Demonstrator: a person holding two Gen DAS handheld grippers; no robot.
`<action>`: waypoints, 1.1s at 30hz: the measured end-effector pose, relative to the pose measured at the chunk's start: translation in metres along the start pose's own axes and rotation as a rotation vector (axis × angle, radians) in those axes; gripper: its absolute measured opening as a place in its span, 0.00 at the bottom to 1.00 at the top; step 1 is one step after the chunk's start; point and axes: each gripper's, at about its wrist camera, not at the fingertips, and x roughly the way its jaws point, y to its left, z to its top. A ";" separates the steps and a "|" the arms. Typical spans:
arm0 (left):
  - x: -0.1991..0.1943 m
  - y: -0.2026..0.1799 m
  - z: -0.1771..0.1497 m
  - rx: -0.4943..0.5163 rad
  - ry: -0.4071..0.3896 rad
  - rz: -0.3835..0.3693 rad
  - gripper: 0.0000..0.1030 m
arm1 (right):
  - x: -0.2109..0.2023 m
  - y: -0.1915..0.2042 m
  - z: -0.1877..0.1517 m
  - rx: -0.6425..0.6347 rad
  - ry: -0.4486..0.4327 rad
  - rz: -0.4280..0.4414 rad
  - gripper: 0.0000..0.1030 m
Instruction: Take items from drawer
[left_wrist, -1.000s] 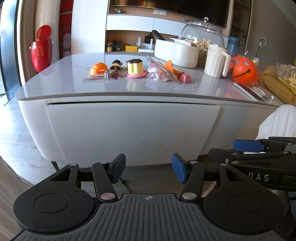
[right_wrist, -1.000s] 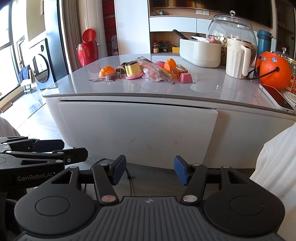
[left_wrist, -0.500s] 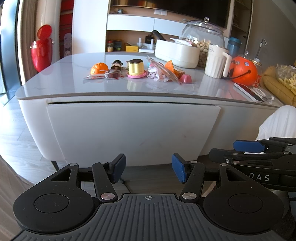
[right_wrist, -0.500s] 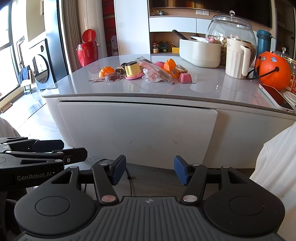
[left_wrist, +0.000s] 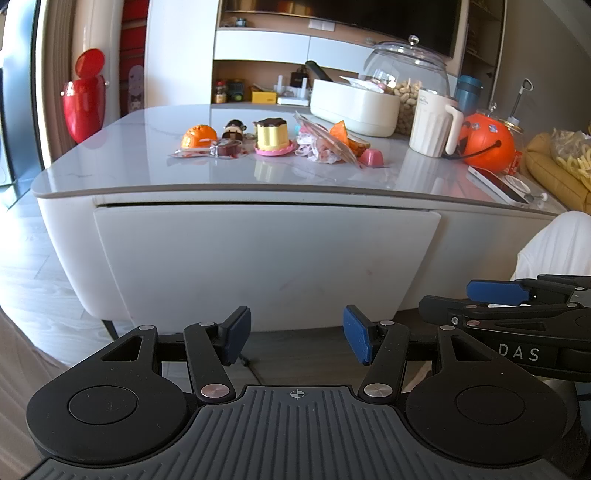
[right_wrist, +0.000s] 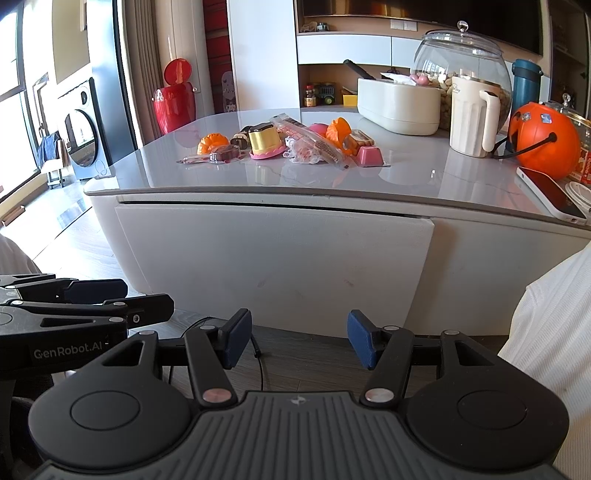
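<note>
A white drawer front (left_wrist: 266, 258) (right_wrist: 273, 258) sits shut in the side of a low white table, under its grey top (left_wrist: 147, 158) (right_wrist: 424, 184). On the top lies a cluster of small items: an orange toy (left_wrist: 198, 136) (right_wrist: 211, 142), a yellow pudding toy (left_wrist: 273, 137) (right_wrist: 264, 139), a clear snack bag (left_wrist: 325, 142) (right_wrist: 314, 146) and a pink mould (left_wrist: 371, 158) (right_wrist: 367, 155). My left gripper (left_wrist: 297, 338) is open and empty, low in front of the drawer. Beside it on the right, my right gripper (right_wrist: 299, 339) is open and empty too.
At the back right of the top stand a white box (left_wrist: 354, 107), a glass jar of nuts (right_wrist: 461, 62), a white jug (left_wrist: 434, 123) (right_wrist: 472, 116), an orange pumpkin bucket (left_wrist: 484, 138) (right_wrist: 543, 142) and a phone (left_wrist: 496, 184) (right_wrist: 550, 194). A white-clothed knee (right_wrist: 546, 332) is at right. A cable (right_wrist: 258, 354) lies on the floor.
</note>
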 end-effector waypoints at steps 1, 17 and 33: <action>0.000 0.000 0.000 0.000 0.000 0.000 0.59 | 0.000 0.000 0.000 0.000 0.000 0.000 0.56; -0.002 -0.007 0.002 -0.006 -0.004 0.013 0.59 | -0.001 0.001 0.002 0.006 -0.004 0.005 0.56; -0.001 -0.007 0.001 -0.006 -0.004 0.013 0.59 | 0.000 0.001 0.003 0.020 0.000 0.010 0.56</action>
